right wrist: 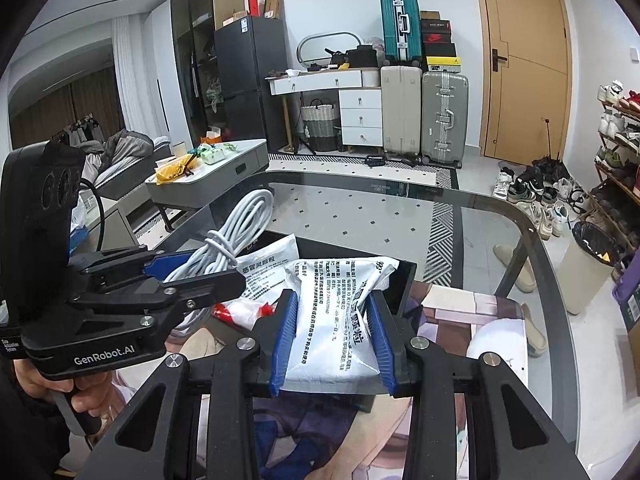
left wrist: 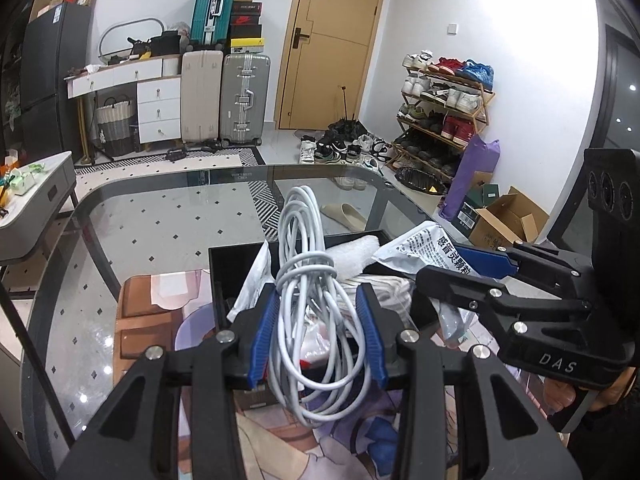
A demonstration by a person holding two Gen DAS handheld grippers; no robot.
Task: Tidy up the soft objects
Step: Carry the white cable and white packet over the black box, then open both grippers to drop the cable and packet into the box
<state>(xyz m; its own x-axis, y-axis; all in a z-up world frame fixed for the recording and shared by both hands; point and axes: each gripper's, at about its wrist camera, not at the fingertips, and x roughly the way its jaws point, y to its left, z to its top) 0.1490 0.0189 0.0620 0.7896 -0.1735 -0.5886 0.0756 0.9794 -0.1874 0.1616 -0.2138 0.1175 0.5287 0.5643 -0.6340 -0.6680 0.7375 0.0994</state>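
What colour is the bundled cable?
The cable is white, clearest in the left wrist view, between the left gripper's blue pads.

A white cable [left wrist: 308, 280], coiled into long loops and wrapped at its middle, stands upright above a black tray [left wrist: 218, 280]. A white printed packet [right wrist: 336, 320], puffy and creased, tilts over the tray's near rim. Inside lie a folded white towel [left wrist: 356, 252], another packet [right wrist: 266, 266] and a red-and-white wrapper [right wrist: 240, 312].

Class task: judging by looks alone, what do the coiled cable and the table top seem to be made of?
Coiled white cable: probably rubbery plastic sheathing, smooth and slightly glossy, bending in soft loops. Transparent table top: seemingly glass, since the patterned floor shows through and lights reflect off it.
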